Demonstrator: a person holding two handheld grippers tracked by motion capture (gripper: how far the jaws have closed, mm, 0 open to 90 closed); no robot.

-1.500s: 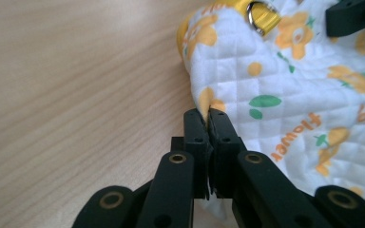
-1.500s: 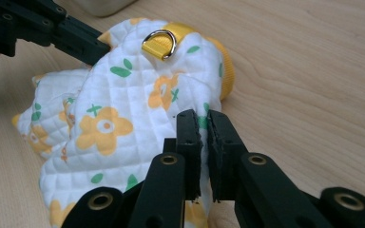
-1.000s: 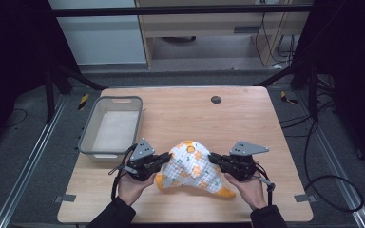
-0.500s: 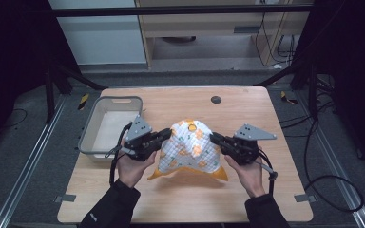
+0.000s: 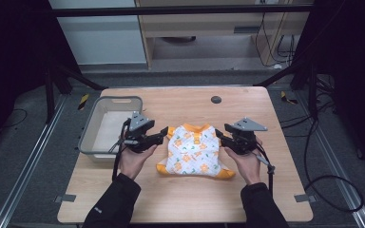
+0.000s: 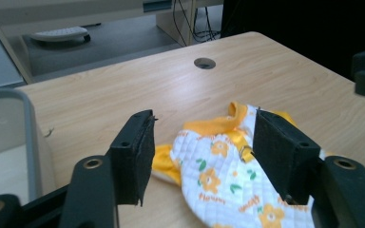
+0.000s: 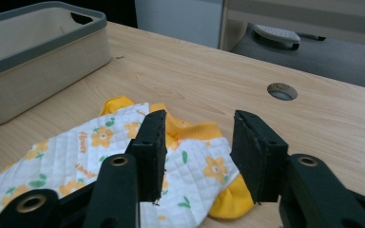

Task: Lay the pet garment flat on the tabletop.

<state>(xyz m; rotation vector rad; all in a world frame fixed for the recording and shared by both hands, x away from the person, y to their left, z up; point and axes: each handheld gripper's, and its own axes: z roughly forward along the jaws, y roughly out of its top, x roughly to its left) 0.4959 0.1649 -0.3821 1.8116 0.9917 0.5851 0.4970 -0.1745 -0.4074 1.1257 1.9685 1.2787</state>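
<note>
The flowered garment (image 5: 193,152) lies flat near the tabletop's (image 5: 190,204) front edge, between the left tongs (image 5: 164,134) and right tongs (image 5: 220,135). Both have just been spreading, pinching nothing. The high view shows the grey bin (image 5: 105,126) at the left edge.

garment (image 5: 193,152): you're looking at quilted cloth, matt, yellow trim
table (image 5: 180,199): showing smooth pale wood grain
bin (image 5: 88,142): looking like matt plastic
pads (image 6: 140,152): showing rough black foam
</note>
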